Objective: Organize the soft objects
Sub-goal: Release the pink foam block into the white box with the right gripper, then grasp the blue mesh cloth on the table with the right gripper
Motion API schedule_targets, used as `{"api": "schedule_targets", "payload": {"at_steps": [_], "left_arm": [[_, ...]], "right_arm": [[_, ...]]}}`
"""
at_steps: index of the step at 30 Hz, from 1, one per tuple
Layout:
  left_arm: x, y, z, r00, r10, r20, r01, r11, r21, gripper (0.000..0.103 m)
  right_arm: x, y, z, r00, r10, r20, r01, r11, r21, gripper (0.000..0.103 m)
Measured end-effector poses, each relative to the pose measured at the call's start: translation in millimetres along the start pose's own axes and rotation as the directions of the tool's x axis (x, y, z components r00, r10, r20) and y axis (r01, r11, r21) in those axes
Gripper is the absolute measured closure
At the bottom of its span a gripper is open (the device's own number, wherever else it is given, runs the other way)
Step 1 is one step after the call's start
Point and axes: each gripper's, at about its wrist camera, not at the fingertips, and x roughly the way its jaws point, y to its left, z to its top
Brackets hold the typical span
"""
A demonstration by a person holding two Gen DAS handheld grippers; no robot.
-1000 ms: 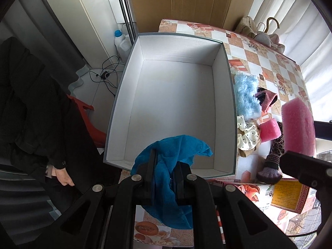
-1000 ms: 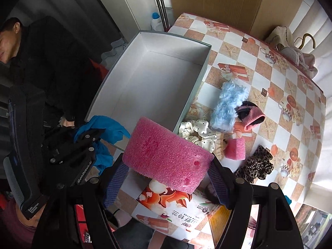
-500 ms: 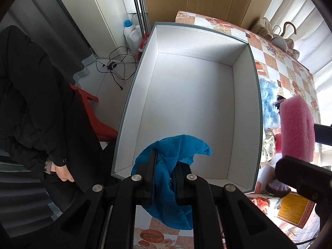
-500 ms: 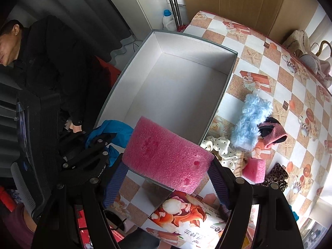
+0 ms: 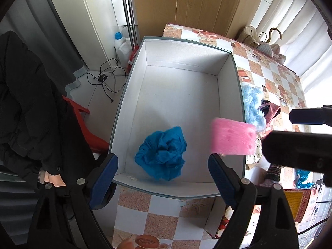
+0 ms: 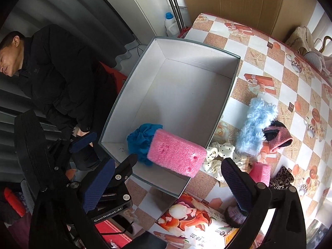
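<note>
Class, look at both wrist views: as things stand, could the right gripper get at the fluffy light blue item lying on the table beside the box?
Probably yes. The right gripper is open and holds nothing, and the light blue fluffy item lies uncovered on the table outside the box. The falling pink sponge sits off that path.

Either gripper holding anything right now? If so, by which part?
Nothing held. Left gripper is open, blue cloth lying loose in the white box. Right gripper is open too; the pink sponge is clear of its fingers, apparently dropping.

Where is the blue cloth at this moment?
In both wrist views the blue cloth lies crumpled inside the white box, at its near end, close to the big pink sponge on its right.
</note>
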Motion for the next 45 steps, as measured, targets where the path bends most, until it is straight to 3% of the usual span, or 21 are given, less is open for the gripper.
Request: {"api": "schedule_targets", "payload": {"at_steps": [6,12,16,21,26,30,36,40,42,45], "left_arm": [[-17.2,-14.5,3.3,0.990,-0.142,0.010,0.142,0.990,0.009,0.012],[-36.0,-70.5,13.9,0.975,-0.222,-0.002,0.221,0.967,0.128,0.012],[-30.5,-125.0,14.8,0.980,-0.194,-0.044,0.198,0.949,0.247,0.012],[-5.3,-180.3,12.7,0.972,-0.195,-0.133,0.227,0.922,0.313,0.011],[30.3,-225.2,10.0,0.955,-0.191,-0.227,0.263,0.900,0.348,0.011],[62.0,-252.3,10.1,0.944,-0.140,-0.298,0.249,0.895,0.370,0.011],[121.0,-281.0,9.1,0.889,-0.094,-0.447,0.266,0.902,0.340,0.011],[128.6,-304.9,16.5,0.841,-0.227,-0.490,0.389,0.885,0.257,0.011],[116.7,-317.6,21.9,0.849,-0.257,-0.462,0.412,0.869,0.274,0.011],[100.3,-328.1,27.2,0.883,-0.220,-0.415,0.378,0.858,0.349,0.011]], "right_arm": [[-20.3,-42.5,-21.2,0.999,0.012,-0.039,-0.005,0.987,0.158,0.000],[-62.1,-101.8,-68.7,1.000,0.026,-0.011,-0.021,0.938,0.345,0.000],[-87.0,-147.4,-106.0,1.000,0.013,-0.007,-0.009,0.888,0.460,0.000],[-111.3,-204.6,-152.8,0.999,-0.046,-0.005,0.041,0.820,0.570,0.000],[-109.9,-257.7,-200.3,0.997,-0.065,-0.032,0.069,0.737,0.673,0.000],[-98.7,-282.4,-228.5,0.998,-0.032,-0.045,0.055,0.697,0.715,0.000],[-78.9,-306.2,-251.4,0.998,0.007,-0.061,0.041,0.670,0.741,0.000],[-61.0,-323.1,-256.7,0.993,-0.016,-0.114,0.095,0.673,0.733,0.000],[-47.6,-332.4,-256.1,0.989,-0.038,-0.146,0.133,0.680,0.721,0.000],[-23.5,-346.5,-252.1,0.979,-0.076,-0.188,0.188,0.686,0.703,0.000]]}}
